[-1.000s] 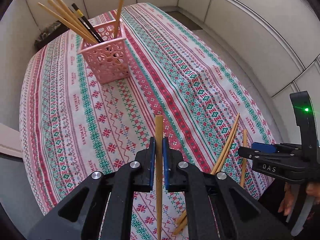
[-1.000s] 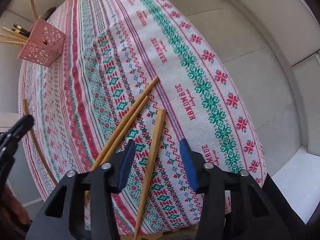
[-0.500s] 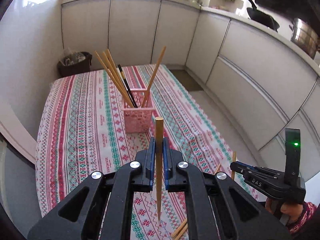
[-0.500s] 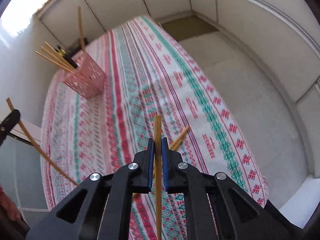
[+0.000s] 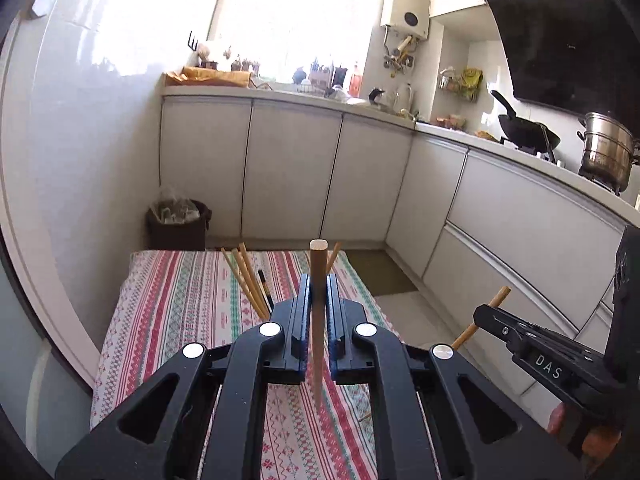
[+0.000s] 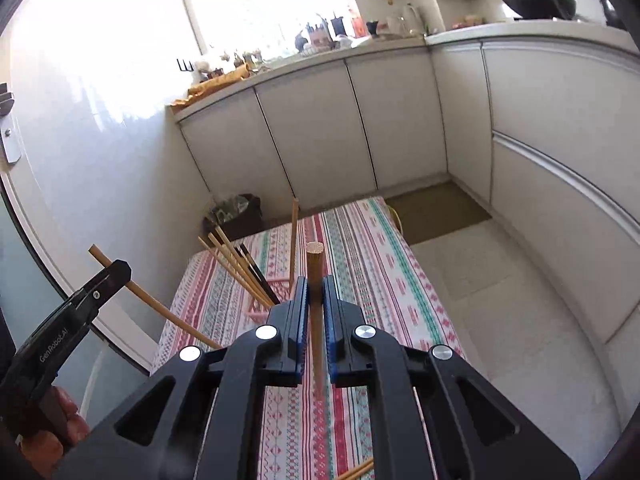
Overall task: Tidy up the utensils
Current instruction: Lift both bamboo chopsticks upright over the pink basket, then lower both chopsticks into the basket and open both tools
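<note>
You are mid-carry: each hand-held gripper, left (image 5: 316,312) and right (image 6: 315,308), is clamped tight on one chopstick (image 5: 318,304) (image 6: 315,300), raised above the counter (image 5: 188,296). Next, steer both tips down into the pink holder (image 6: 276,286) ahead among the sticks.

The counter (image 6: 360,240) wears a striped cloth. A pink basket (image 6: 276,284) of chopsticks stands on it; a loose chopstick (image 6: 356,470) lies well apart from the basket.
</note>
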### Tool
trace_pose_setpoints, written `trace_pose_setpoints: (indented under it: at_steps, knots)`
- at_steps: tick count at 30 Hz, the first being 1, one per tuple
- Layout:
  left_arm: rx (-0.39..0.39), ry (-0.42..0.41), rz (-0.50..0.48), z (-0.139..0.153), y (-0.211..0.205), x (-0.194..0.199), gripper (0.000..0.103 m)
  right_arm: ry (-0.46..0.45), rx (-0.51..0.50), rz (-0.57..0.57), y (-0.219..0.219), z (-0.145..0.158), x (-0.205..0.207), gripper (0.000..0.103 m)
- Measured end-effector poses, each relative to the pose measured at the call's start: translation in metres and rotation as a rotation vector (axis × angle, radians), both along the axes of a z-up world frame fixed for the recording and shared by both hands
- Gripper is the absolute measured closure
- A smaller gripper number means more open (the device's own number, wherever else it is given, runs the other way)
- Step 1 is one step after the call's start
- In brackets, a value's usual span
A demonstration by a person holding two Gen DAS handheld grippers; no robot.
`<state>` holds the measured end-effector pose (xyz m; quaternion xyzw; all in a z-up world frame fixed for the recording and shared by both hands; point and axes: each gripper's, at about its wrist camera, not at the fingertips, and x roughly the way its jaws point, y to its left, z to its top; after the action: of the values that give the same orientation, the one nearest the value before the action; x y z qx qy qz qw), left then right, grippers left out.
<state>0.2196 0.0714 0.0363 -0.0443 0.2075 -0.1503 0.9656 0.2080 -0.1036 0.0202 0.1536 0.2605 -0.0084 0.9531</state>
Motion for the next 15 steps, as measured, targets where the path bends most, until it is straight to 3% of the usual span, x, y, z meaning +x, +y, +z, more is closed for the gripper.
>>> trace_pose_setpoints:
  at_steps: [5, 8, 15]
  knots:
    - [0.023, -0.084, 0.041, 0.033, -0.008, 0.018, 0.097, -0.121, 0.013, 0.019, 0.002, 0.039, 0.029, 0.095]
    - [0.034, -0.119, 0.077, 0.038, -0.011, 0.033, 0.097, -0.169, 0.02, 0.033, 0.005, 0.051, 0.049, 0.095]
    - [0.013, -0.084, 0.131, 0.012, -0.002, 0.089, 0.097, -0.154, 0.008, 0.056, 0.023, 0.03, 0.09, 0.095]
